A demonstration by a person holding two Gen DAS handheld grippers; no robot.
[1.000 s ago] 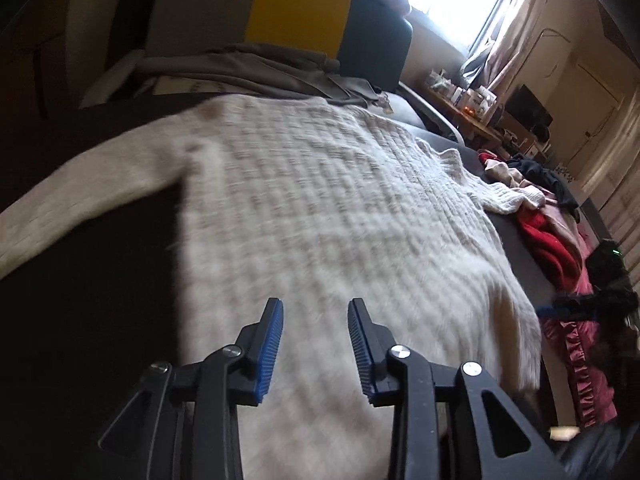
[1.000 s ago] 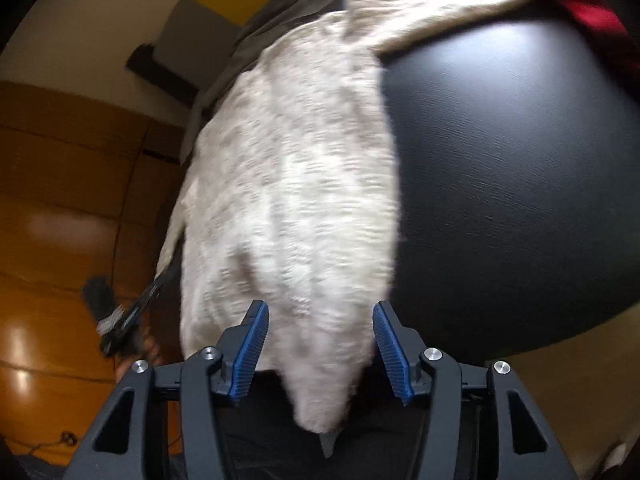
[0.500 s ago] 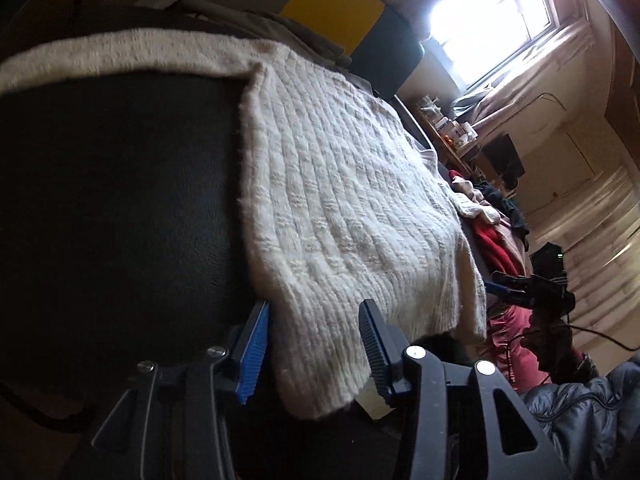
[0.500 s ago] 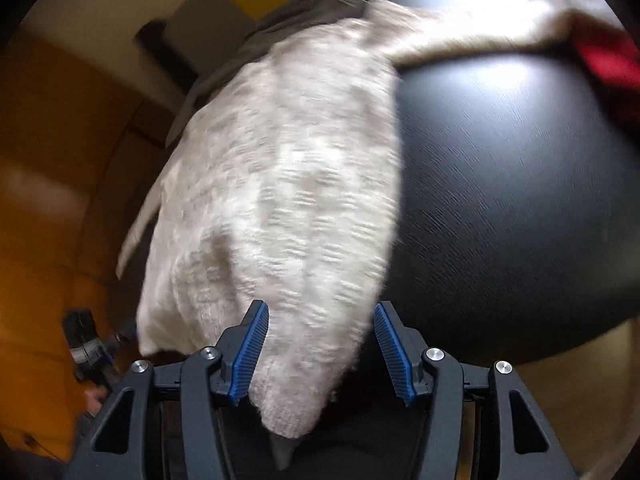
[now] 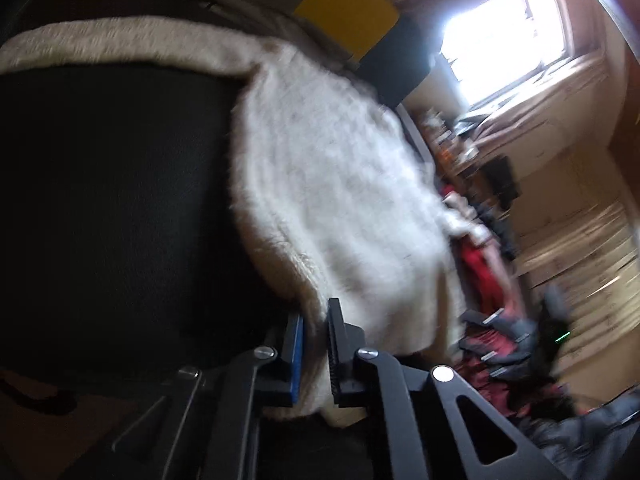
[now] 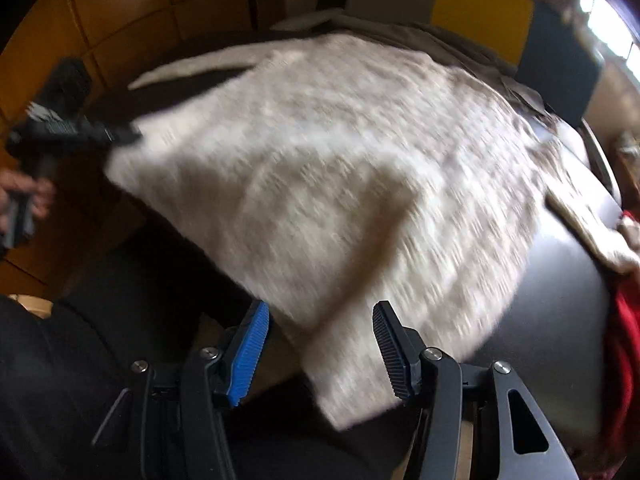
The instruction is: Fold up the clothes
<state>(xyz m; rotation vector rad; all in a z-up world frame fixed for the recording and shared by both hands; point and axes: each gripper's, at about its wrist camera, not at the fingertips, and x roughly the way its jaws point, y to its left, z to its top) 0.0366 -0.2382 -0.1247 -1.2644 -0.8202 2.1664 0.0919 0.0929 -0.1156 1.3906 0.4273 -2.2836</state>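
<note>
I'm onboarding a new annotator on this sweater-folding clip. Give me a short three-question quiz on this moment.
1. True or false: the left gripper is shut on the cream sweater's hem.
2. The right gripper is: A) clamped on the red garment; B) open, with a sweater corner lying between its fingers; C) out of view.
3. Fill in: the sweater lies on a ____ padded surface.

Key: 1 true; 2 B; 3 black.

Black tabletop [image 5: 100,200], yellow panel [image 6: 480,12], bright window [image 5: 504,36], wood wall [image 6: 132,4]
</note>
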